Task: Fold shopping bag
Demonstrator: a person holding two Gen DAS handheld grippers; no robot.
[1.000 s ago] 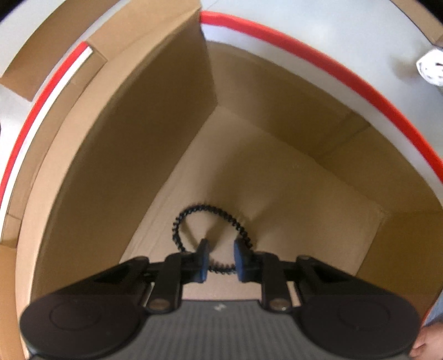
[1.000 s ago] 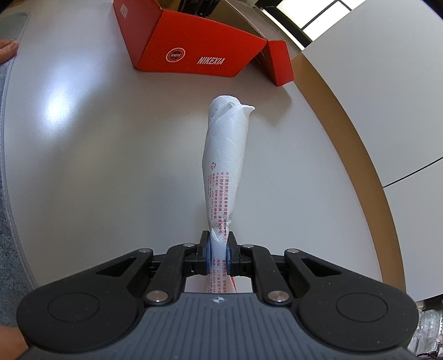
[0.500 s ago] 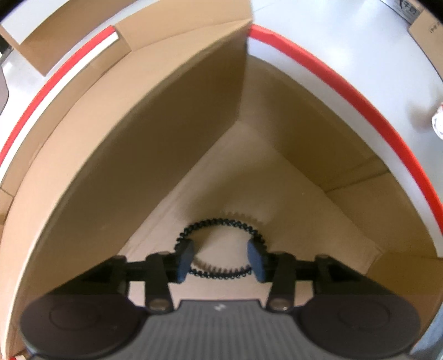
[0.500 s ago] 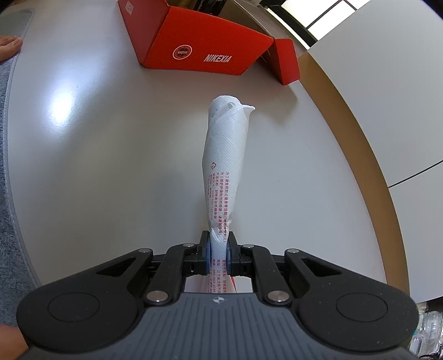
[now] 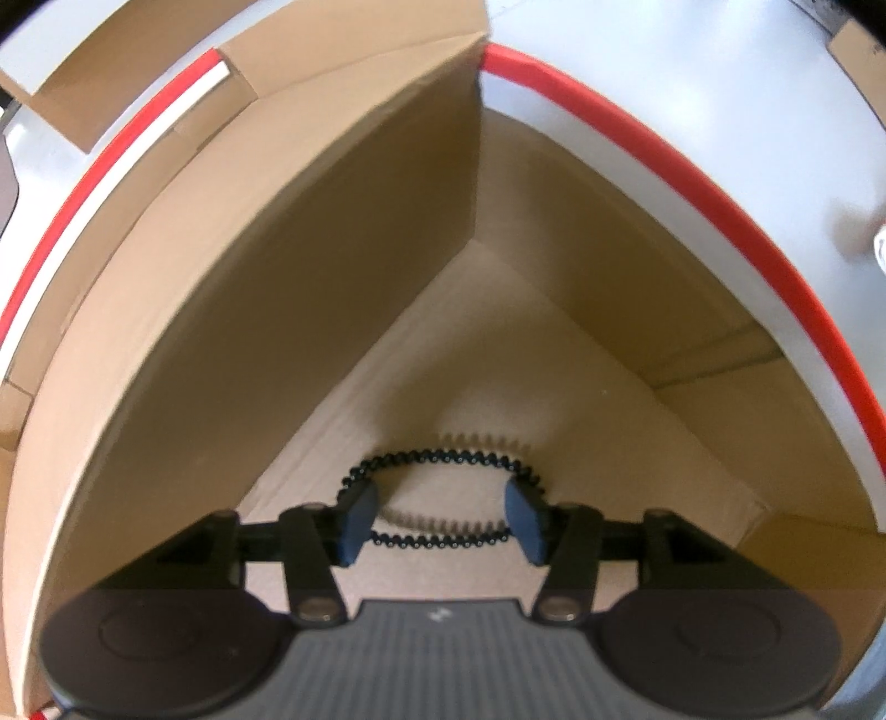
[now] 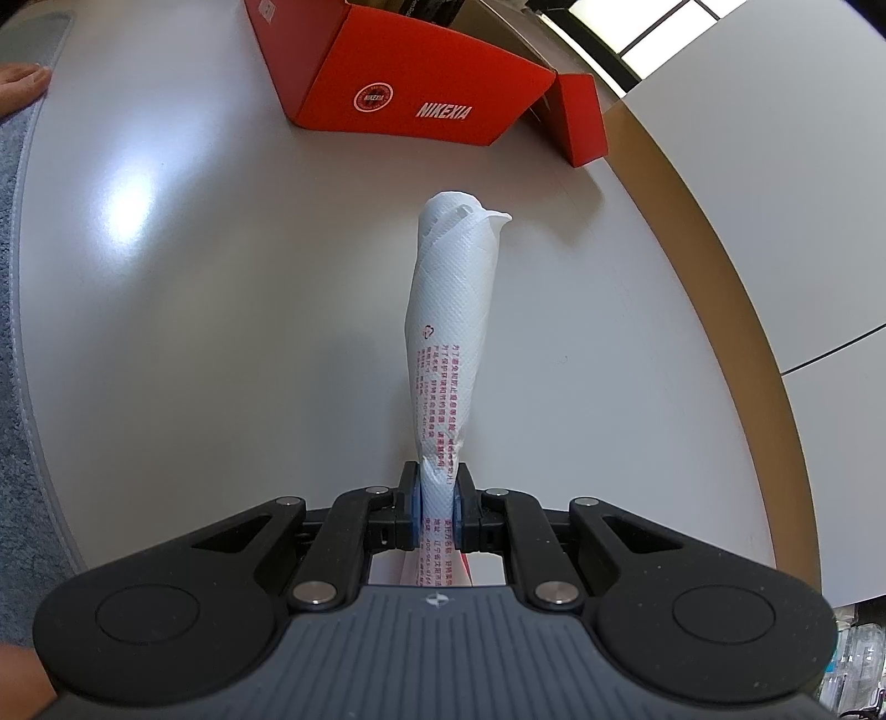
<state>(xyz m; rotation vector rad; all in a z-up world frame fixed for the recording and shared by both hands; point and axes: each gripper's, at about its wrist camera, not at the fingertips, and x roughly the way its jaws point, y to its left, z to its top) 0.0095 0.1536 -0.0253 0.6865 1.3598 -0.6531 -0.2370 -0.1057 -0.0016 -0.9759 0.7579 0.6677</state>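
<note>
An indoor room that looks like an office or work space. A wide, glossy white desk (image 6: 221,310) with a curved wooden edge stands on grey carpet (image 6: 14,310). An open red cardboard box (image 6: 421,94) printed "NIKEXIA" sits at its far side. Plain white wall panels (image 6: 775,194) rise beside it, and a bright window (image 6: 659,27) shows above.

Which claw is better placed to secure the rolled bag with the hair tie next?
Left. The left claw is open over the black hair tie in the box; the right claw grips the rolled bag.

White shopping bag (image 6: 451,338), rolled into a narrow red-printed tube, extends over the table.
</note>
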